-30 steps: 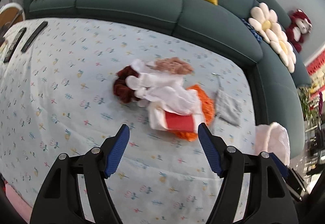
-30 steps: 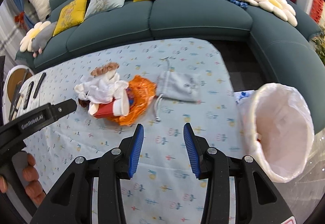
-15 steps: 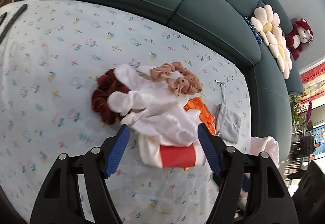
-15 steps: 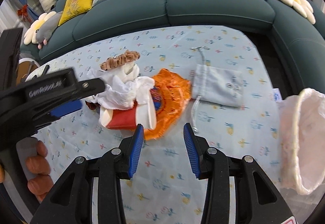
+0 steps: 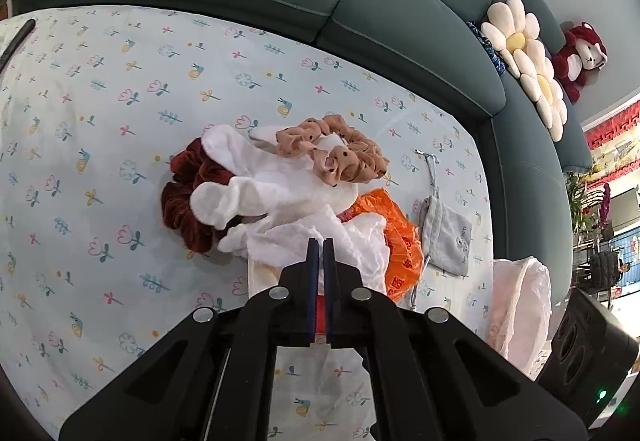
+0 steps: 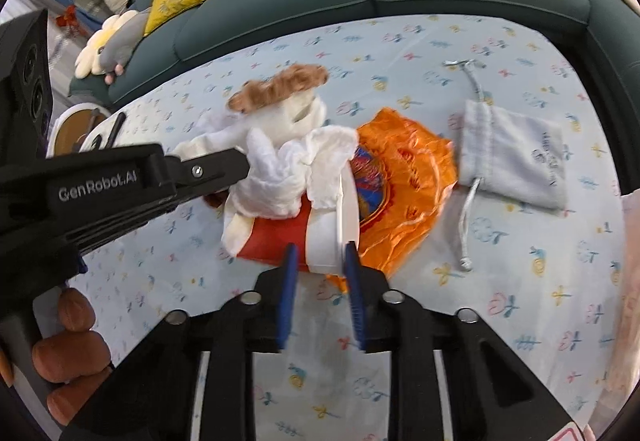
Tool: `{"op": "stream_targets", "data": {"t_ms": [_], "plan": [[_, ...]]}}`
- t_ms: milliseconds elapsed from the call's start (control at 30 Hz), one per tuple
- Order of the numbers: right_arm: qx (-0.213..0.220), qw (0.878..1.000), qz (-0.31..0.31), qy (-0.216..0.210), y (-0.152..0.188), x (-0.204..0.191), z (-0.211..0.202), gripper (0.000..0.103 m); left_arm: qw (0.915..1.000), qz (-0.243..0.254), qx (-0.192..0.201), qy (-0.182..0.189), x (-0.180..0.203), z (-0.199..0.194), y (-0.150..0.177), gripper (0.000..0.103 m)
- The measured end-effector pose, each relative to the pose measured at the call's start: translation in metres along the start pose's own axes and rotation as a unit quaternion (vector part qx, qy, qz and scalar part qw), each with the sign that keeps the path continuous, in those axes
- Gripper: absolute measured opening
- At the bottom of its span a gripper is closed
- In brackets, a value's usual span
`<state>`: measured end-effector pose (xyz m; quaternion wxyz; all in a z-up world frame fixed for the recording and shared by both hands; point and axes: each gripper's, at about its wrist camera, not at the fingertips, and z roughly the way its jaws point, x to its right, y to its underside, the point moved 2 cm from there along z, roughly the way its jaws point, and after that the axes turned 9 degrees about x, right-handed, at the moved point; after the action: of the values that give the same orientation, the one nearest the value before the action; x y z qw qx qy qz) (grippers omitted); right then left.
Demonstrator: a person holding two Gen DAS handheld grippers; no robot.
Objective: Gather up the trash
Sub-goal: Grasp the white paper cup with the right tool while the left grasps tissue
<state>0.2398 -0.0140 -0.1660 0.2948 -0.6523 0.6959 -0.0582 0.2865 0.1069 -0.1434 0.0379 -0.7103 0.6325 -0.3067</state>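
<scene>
The left gripper [image 5: 320,245] has just closed, its jaws pinching the crumpled white tissue [image 6: 280,169] atop the trash pile on the flowered tablecloth [image 5: 120,89]. The right gripper [image 6: 318,253] has been closing too, narrowed around the rim end of the red-and-white paper cup [image 6: 304,233], which lies on its side against the orange wrapper [image 6: 404,177].

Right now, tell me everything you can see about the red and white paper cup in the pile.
The paper cup lies on its side on the floral tablecloth, red in the middle with a white band at its rim end. Crumpled white tissue sits on top of it and an orange plastic wrapper lies against its rim side. The right gripper has just been closing; its jaws straddle the white rim end. The left gripper is shut on the tissue above it. Whether the cup is dented cannot be told.
</scene>
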Motion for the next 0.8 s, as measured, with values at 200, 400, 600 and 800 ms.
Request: {"op": "stream_targets", "data": {"t_ms": [200,400,600,800], "plan": [[0.014,1.000,-0.007,-0.022,0.010,-0.008,-0.020,0.005,0.9999,0.005,0.013,-0.010,0.002,-0.021,0.003,0.002],[0.047,0.998,-0.009,-0.028,0.012,-0.009,-0.064,0.004,0.9989,0.017,0.045,-0.001,0.024,-0.059,0.004,0.001],[0.099,0.995,-0.008,-0.021,0.002,0.002,-0.126,0.004,0.9958,0.046,0.078,0.017,0.071,-0.099,0.002,0.001],[0.149,0.989,-0.003,-0.006,-0.008,0.026,-0.189,0.004,0.9904,0.073,0.108,0.046,0.127,-0.142,-0.002,0.001]]}}
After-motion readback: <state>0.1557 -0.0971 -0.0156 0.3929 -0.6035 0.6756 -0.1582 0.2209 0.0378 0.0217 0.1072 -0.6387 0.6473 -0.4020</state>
